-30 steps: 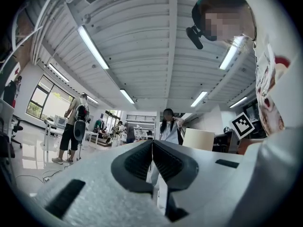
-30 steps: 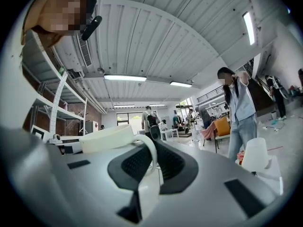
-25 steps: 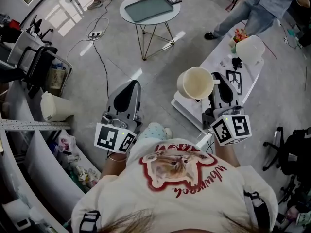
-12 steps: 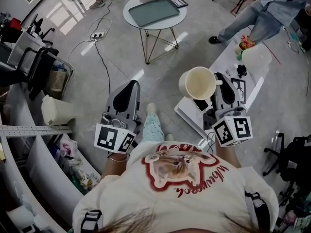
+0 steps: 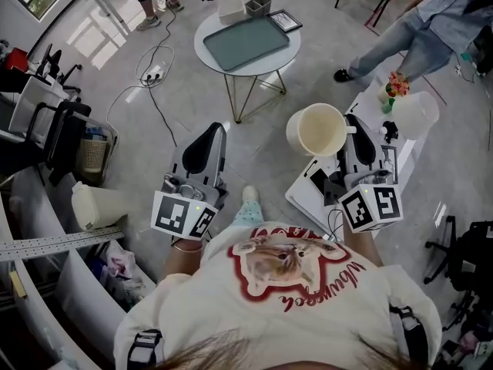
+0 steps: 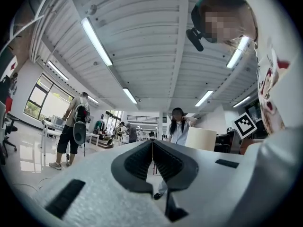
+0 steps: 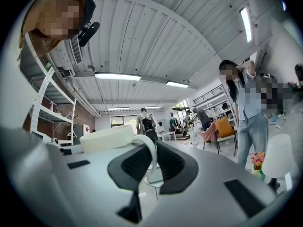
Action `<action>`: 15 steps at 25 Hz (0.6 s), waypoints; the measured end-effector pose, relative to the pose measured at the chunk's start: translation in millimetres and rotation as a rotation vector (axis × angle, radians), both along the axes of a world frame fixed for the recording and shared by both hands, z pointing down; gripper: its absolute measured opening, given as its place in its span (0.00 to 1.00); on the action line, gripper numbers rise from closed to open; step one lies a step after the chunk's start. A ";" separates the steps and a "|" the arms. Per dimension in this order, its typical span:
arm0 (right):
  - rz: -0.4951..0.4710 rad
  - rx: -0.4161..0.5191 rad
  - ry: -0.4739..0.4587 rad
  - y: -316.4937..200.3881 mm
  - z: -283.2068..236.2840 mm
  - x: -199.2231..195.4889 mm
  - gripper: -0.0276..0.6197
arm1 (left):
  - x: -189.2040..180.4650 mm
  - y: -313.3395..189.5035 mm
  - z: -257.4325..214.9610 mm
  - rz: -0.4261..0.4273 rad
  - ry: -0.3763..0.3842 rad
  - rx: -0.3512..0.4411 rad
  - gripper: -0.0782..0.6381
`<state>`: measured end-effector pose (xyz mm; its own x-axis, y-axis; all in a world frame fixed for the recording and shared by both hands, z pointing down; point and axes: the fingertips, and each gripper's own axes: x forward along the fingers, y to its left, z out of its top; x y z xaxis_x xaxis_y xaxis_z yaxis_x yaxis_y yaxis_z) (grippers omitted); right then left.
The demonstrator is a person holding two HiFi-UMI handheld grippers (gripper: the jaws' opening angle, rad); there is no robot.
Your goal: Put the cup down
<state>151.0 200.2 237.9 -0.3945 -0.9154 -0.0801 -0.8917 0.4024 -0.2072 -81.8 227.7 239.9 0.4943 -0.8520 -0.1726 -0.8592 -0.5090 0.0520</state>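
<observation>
Two matte grey plastic grippers with ribbed black rubber pads, held out over a glossy pale floor. On the right gripper, fingers pinched narrowly around the thin curved handle of a smooth cream cup. Round, wide-mouthed body just left of the fingertips, mouth facing up, raised clear of a long white table beneath the fingers. On the left gripper, fingers pressed together along one fine seam, nothing between them. Beyond both sets of fingertips, a round table on thin metal legs, bearing a flat grey-green tray.
</observation>
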 end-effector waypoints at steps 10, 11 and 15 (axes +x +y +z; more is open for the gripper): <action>0.069 -0.004 -0.029 -63.5 3.5 -22.4 0.12 | -21.1 -72.3 -6.1 0.077 -0.033 0.013 0.13; 0.076 -0.003 -0.031 -68.1 4.0 -23.0 0.12 | -22.3 -78.2 -5.8 0.082 -0.035 0.013 0.13; 0.100 -0.005 -0.038 -87.6 6.8 -22.5 0.12 | -24.9 -100.1 -4.9 0.097 -0.038 0.014 0.13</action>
<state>128.5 112.6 244.6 -0.2975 -0.9506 -0.0887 -0.9189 0.3103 -0.2437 -106.7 127.6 235.0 0.5808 -0.7974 -0.1639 -0.8070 -0.5904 0.0126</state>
